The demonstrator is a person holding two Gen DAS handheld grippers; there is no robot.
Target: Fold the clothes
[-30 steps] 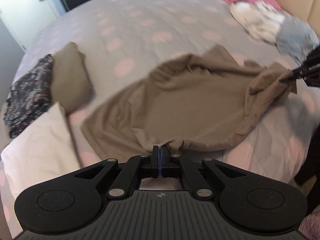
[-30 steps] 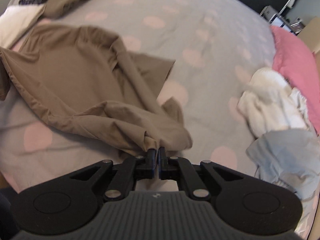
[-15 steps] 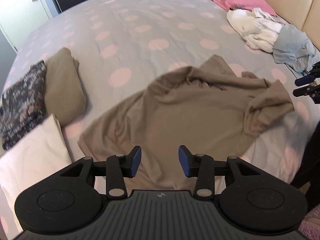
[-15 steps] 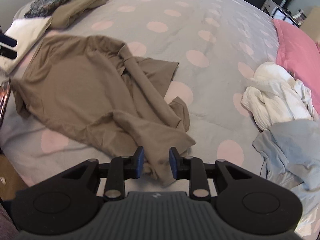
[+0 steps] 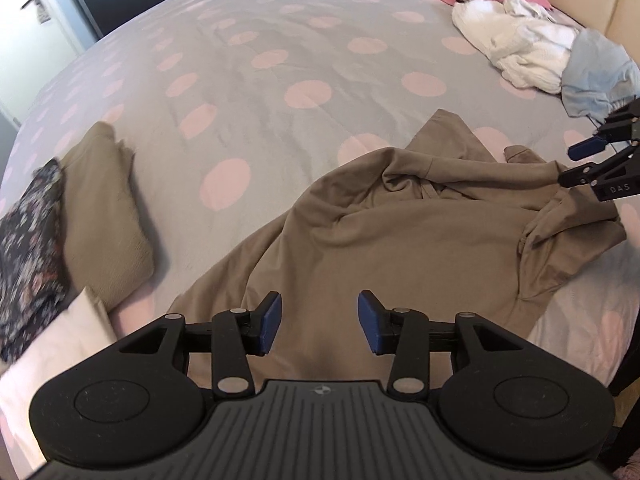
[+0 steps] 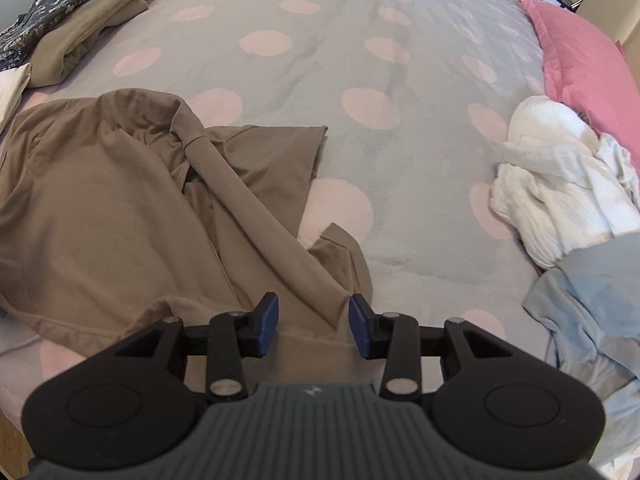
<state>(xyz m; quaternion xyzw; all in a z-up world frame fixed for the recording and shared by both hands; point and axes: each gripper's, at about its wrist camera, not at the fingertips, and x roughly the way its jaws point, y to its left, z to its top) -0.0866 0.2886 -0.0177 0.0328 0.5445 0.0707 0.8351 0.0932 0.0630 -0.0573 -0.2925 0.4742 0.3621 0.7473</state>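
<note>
Brown garment [image 5: 420, 248] rumpled on the bed [image 5: 280, 60] — both gripper jaws opening, unclamped above it.

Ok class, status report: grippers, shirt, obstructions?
Left gripper and right gripper opening, empty. Brown shirt rumpled on bed, unfolded. Nothing blocking.

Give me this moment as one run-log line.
left tongs: opening, empty | right tongs: opening, empty | tan shirt: crumpled on bed, unfolded

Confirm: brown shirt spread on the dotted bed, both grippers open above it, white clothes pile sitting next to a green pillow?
Not quite. The pillow is pink, as the right wrist view shows. The rest holds: brown shirt spread on the dotted bed, left gripper and right gripper opening above it, nothing pinched, beside the white clothes pile.
</note>
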